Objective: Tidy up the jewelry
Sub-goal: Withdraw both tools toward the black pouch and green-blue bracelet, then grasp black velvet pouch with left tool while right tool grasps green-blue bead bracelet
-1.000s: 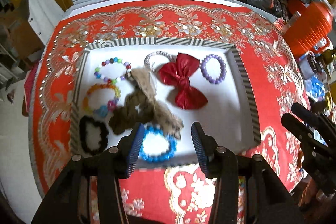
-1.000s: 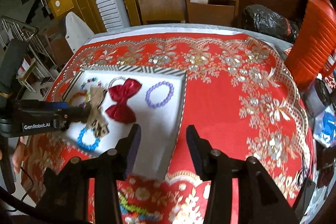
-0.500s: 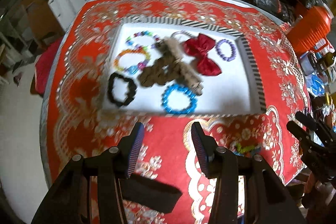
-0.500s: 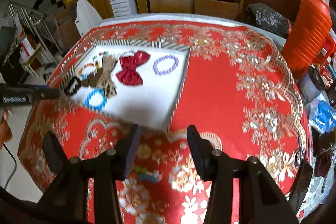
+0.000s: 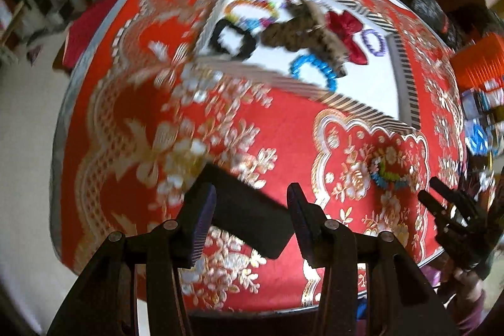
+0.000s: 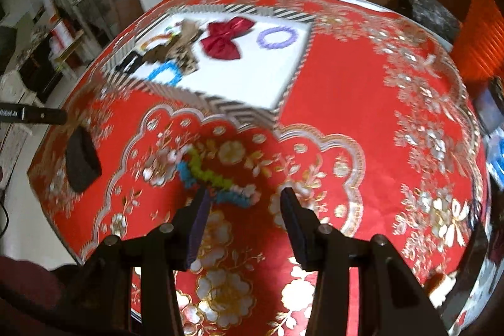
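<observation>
My right claw is spread just beside the soft, light scrunchie; I'd pinch its bunched middle.

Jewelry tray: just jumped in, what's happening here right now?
Neither hand-held gripper holds anything. The tray already holds bracelets, a red bow and hair ties. The open left hand-held gripper hangs over a black band on the tablecloth; the open right hand-held gripper points at a multicolored bracelet outside the tray.
</observation>
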